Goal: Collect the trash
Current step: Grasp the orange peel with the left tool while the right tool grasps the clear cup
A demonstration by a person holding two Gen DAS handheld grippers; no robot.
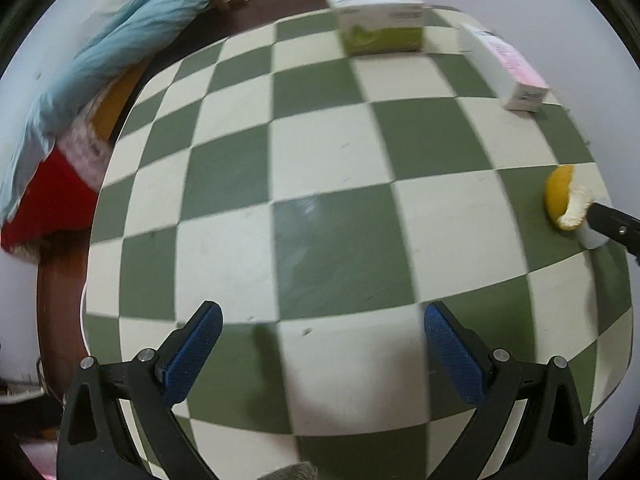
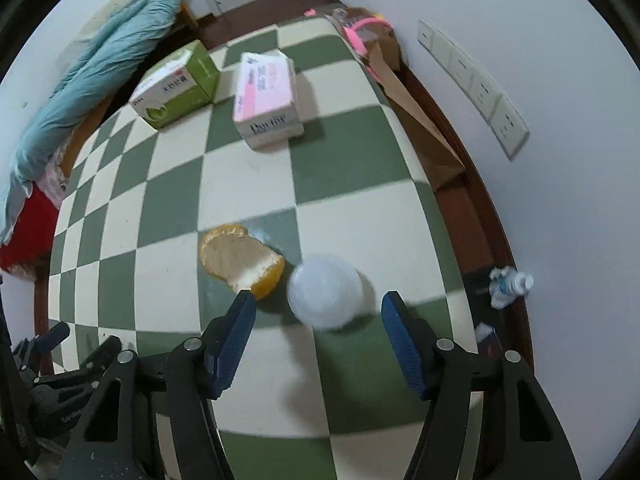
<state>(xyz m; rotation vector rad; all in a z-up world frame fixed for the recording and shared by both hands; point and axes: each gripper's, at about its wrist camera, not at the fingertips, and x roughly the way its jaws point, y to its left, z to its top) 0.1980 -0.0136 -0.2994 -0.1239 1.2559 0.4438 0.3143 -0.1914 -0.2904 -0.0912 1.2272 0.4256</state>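
A small white plastic cup [image 2: 324,290] stands on the green and cream checkered table [image 2: 240,184]. It sits between the blue pads of my right gripper [image 2: 317,298], with a gap showing on each side, so the pads are not touching it. A piece of orange peel [image 2: 240,258] lies just left of the cup, by the left fingertip [image 2: 242,308]. My left gripper [image 1: 322,310] hangs wide open over bare table with nothing between its fingers. In the left wrist view the peel [image 1: 564,200], the cup [image 1: 592,238] and one black finger of the right gripper sit at the far right edge.
A green tissue box [image 2: 176,84] and a pink and white tissue pack [image 2: 266,96] lie at the far end of the table. Blue bedding [image 2: 88,80] lies to the left. A brown paper bag [image 2: 416,120] and a plastic bottle [image 2: 512,284] sit on the floor at the right, by the wall.
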